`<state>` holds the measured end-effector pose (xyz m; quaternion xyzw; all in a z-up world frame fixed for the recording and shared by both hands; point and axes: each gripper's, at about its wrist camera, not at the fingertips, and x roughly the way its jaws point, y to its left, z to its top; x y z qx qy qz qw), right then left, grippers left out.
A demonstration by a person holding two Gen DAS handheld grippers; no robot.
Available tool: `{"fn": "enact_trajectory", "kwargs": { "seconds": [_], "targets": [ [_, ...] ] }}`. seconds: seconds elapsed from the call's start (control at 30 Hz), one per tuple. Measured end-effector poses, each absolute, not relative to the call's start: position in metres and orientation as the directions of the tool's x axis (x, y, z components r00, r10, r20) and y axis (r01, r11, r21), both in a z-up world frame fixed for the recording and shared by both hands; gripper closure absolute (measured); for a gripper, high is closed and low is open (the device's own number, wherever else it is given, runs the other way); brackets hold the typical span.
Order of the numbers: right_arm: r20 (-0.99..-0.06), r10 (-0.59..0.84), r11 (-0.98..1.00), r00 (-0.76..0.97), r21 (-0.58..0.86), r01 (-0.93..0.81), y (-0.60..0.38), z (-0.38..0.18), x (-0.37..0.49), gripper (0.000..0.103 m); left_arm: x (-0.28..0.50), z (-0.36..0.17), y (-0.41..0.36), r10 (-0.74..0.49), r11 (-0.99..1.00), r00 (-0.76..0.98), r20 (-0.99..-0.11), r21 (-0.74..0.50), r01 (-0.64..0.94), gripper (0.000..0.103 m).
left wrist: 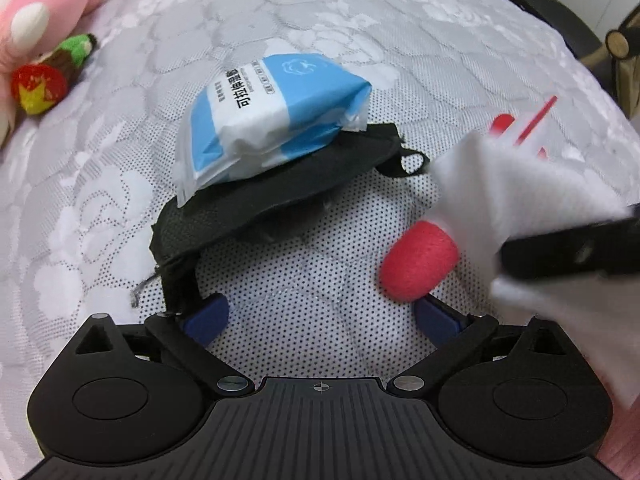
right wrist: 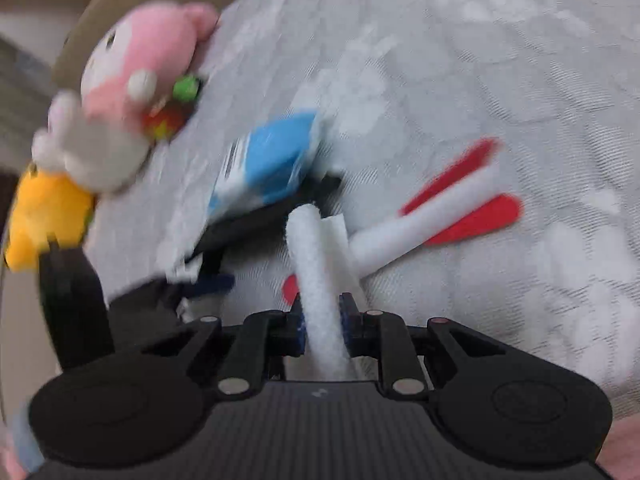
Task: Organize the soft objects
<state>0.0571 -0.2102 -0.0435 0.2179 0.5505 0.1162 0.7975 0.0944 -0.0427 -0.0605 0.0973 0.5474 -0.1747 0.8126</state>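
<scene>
My left tool (left wrist: 320, 320) gapes wide and empty; the tissue pack (left wrist: 272, 116) lies stacked on a black pad (left wrist: 280, 196) at twelve o'clock. My right tool (right wrist: 322, 320) pinches the foam plane (right wrist: 320, 264); it is unplaced, I judge.

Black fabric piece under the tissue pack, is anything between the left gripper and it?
Nothing visible blocks it. The left gripper is open over bare mattress, the black fabric piece just ahead. The blue tissue pack lies on top of it.
</scene>
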Motion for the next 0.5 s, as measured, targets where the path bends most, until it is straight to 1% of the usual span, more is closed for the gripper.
{"fn": "enact_trajectory", "kwargs": {
  "seconds": [0.07, 0.17, 0.27, 0.37, 0.43, 0.5],
  "targets": [
    [-0.851, 0.349, 0.920, 0.393, 0.390, 0.027, -0.204, -0.044, 0.059, 0.083, 0.094, -0.061, -0.041, -0.174, 0.921, 0.340, -0.924, -0.031, 0.389, 0.001],
    [-0.869, 0.215, 0.959, 0.445, 0.274, 0.073, -0.219, -0.042, 0.069, 0.083, 0.094, -0.061, -0.040, -0.176, 0.923, 0.339, -0.924, -0.036, 0.382, 0.001],
    [-0.862, 0.153, 0.958, 0.483, 0.250, 0.143, -0.248, -0.038, 0.077, 0.083, 0.094, -0.060, -0.044, -0.183, 0.917, 0.355, -0.917, -0.029, 0.397, 0.001],
    [-0.856, 0.103, 0.944, 0.507, 0.244, 0.220, -0.275, -0.038, 0.084, 0.083, 0.082, -0.052, -0.055, -0.238, 0.875, 0.396, -0.887, -0.019, 0.485, 0.001],
    [-0.850, 0.109, 0.922, 0.515, 0.281, 0.267, -0.288, -0.042, 0.086, 0.083, 0.069, -0.045, -0.067, -0.275, 0.828, 0.428, -0.861, 0.015, 0.561, 0.001],
    [-0.840, 0.143, 0.893, 0.523, 0.337, 0.297, -0.297, -0.047, 0.085, 0.083, 0.052, -0.042, -0.080, -0.289, 0.772, 0.466, -0.836, 0.084, 0.630, 0.000]
  ]
}}
